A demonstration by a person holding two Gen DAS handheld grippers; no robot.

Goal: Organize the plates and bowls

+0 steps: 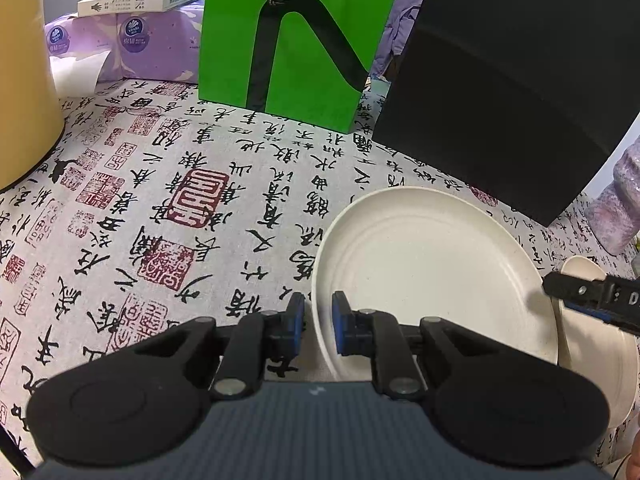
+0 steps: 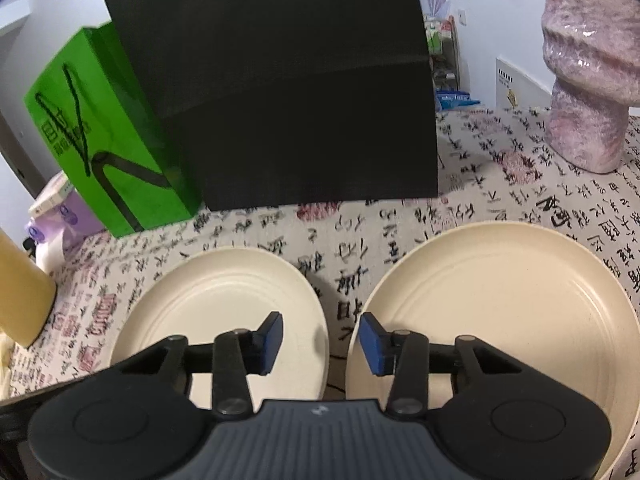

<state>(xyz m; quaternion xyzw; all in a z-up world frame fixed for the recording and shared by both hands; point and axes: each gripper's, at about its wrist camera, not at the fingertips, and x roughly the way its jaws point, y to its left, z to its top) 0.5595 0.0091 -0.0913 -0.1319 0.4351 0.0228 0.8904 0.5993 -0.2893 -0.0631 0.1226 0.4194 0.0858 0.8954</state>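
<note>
Clamped the left gripper narrowly on the near rim of the left plate, cream and round, lying on the calligraphy-printed tablecloth in front of the green bag and the black box. Held the right gripper above the strip of cloth between the two dishes, jaws parted to a middling width with nothing pinched. Kept one pad over the left plate's right edge and the other over the near rim of the right plate, a deeper cream one just beside the first.

2 plates side by side on table, box behind
</note>
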